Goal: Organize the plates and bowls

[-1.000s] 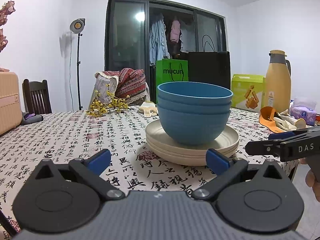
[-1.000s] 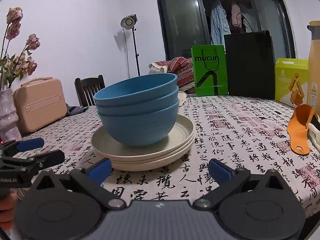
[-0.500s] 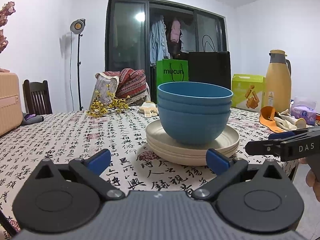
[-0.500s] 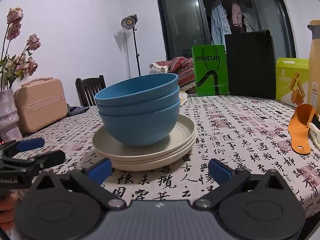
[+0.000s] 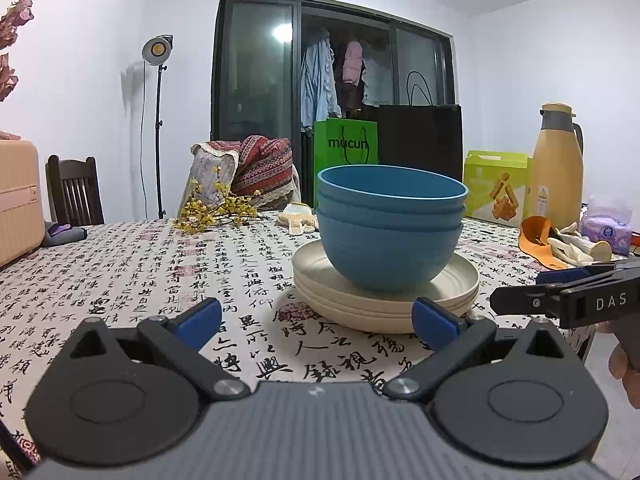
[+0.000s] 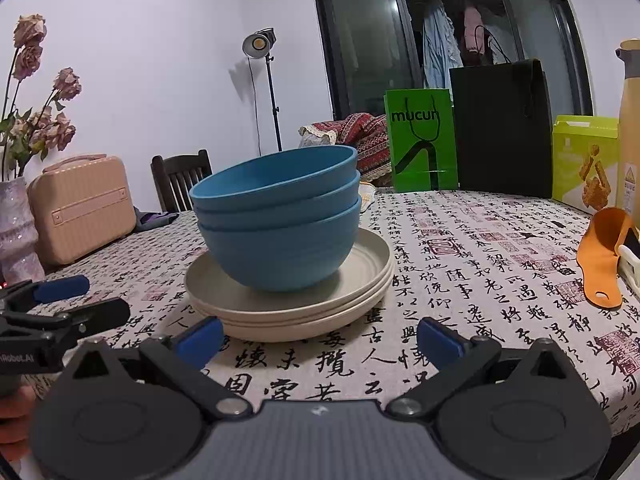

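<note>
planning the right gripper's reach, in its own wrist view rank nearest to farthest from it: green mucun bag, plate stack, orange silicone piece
1. plate stack, just ahead, slightly left.
2. orange silicone piece, further out on the right.
3. green mucun bag, at the far table edge.

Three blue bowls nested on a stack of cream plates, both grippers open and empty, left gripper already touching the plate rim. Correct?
Not quite. The left gripper is short of the cream plates, touching nothing; the right wrist view shows the gap. Otherwise right: three blue bowls nested on the plates, right gripper also open and empty.
</note>
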Tool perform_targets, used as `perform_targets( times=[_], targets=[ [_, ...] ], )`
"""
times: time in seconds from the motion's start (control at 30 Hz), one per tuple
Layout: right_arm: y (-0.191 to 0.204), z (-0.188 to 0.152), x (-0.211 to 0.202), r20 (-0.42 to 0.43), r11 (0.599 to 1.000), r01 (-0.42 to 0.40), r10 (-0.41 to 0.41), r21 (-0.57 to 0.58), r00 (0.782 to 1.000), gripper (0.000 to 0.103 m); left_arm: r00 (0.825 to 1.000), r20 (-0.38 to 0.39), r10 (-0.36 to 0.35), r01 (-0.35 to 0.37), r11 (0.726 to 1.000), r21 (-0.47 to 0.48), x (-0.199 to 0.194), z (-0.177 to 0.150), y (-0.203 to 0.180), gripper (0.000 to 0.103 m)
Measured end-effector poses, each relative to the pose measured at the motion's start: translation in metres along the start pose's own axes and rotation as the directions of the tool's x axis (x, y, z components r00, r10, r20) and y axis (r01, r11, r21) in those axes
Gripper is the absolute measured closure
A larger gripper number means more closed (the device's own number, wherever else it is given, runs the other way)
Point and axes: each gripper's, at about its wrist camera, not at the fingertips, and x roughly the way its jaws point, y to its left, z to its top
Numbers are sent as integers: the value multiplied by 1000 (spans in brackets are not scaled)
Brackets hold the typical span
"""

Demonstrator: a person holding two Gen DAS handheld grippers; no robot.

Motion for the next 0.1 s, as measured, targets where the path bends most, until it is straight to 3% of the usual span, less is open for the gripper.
perform_targets(
  times=[0.1],
  targets=[
    [-1, 0, 1, -1, 1000, 2, -2, -4, 1000, 0, 1000, -1, -2, 2, 1000, 1, 0, 1, 0, 0]
  ],
)
